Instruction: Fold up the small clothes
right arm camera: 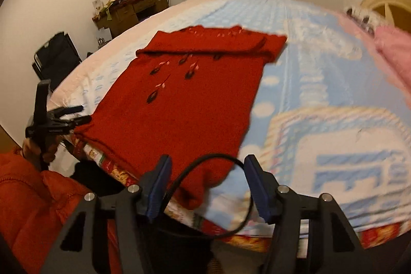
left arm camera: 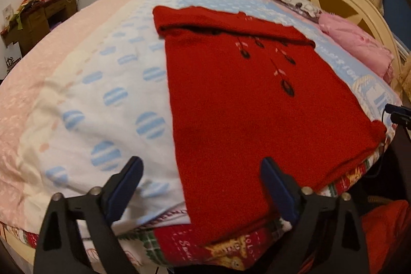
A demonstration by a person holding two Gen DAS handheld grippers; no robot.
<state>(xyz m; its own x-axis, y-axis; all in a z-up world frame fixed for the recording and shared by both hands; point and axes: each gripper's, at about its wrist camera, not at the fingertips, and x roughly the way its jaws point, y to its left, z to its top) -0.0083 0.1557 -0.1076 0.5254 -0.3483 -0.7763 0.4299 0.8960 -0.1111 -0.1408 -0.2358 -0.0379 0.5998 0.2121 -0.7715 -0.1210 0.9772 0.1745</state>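
Along the bed's [left arm camera: 77, 99] near edge, red knitted sweater with dark leaf embroidery [left arm camera: 244, 104] lying flat, left gripper [left arm camera: 201, 186] and right gripper [right arm camera: 208, 184] both spread apart, empty, above its hem.

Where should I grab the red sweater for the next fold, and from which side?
Probably take the red sweater by its near hem corners, coming from the bed's near edge. The hem lies flat there, nearest both open grippers, the left gripper and right gripper. The sleeves already look folded across the far end, so lifting the hem toward them suits.
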